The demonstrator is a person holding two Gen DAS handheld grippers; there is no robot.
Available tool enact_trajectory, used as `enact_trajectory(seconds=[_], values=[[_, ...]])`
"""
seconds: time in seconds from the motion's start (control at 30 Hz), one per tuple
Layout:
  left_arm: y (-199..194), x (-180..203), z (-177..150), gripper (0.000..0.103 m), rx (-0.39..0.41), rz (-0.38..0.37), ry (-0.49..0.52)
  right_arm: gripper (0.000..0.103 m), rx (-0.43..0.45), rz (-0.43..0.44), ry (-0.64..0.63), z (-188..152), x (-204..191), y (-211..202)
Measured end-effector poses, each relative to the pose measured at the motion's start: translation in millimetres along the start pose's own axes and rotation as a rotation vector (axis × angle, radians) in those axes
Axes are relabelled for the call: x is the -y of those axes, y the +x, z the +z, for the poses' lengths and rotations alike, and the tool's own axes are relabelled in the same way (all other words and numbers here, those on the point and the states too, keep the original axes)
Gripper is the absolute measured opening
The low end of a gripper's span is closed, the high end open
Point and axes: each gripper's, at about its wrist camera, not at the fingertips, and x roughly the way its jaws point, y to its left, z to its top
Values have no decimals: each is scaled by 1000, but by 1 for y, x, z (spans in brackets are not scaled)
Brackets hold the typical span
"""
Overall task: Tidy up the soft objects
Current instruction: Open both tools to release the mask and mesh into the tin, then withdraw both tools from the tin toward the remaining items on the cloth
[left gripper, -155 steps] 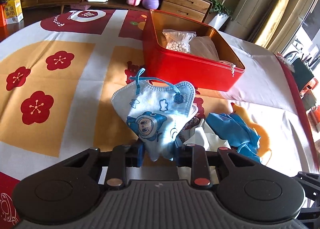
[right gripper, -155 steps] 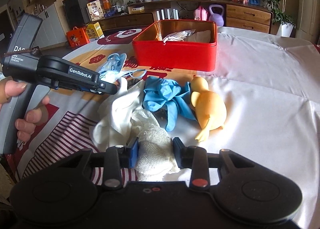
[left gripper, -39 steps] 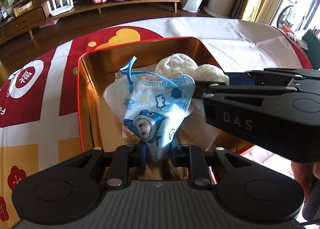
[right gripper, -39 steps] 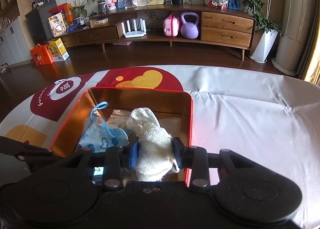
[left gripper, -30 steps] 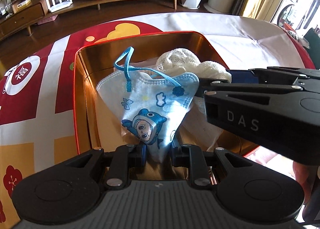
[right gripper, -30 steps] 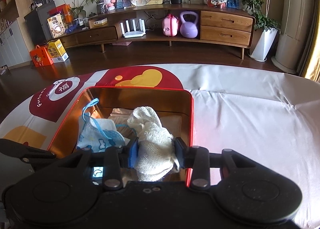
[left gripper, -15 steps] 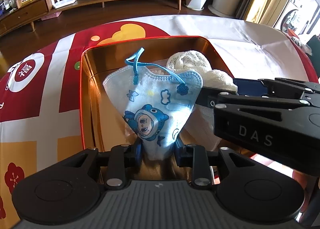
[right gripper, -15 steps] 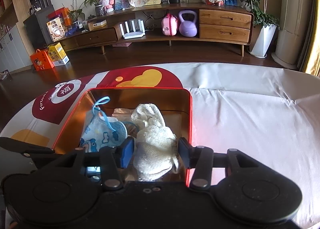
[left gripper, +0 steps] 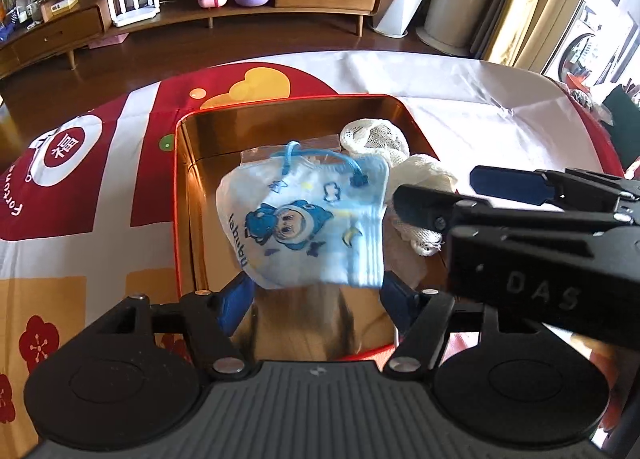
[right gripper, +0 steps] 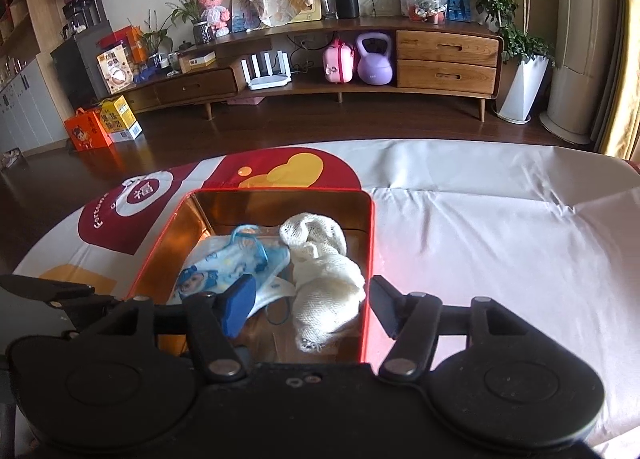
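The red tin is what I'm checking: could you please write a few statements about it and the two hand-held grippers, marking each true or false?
1. The mask is in the red tin. True.
2. The left hand-held gripper is shut on the mask. False: its jaws have just been opening and stand clear of it.
3. The cream cloth lies on the tablecloth. False: it is in the tin.
4. The right hand-held gripper is open. True.
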Motion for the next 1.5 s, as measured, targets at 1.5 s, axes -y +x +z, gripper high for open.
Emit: enact_trajectory(seconds=[1.5], values=[[-182, 13, -104, 76, 289, 8, -15, 97, 182, 116, -34, -79, -30, -183]])
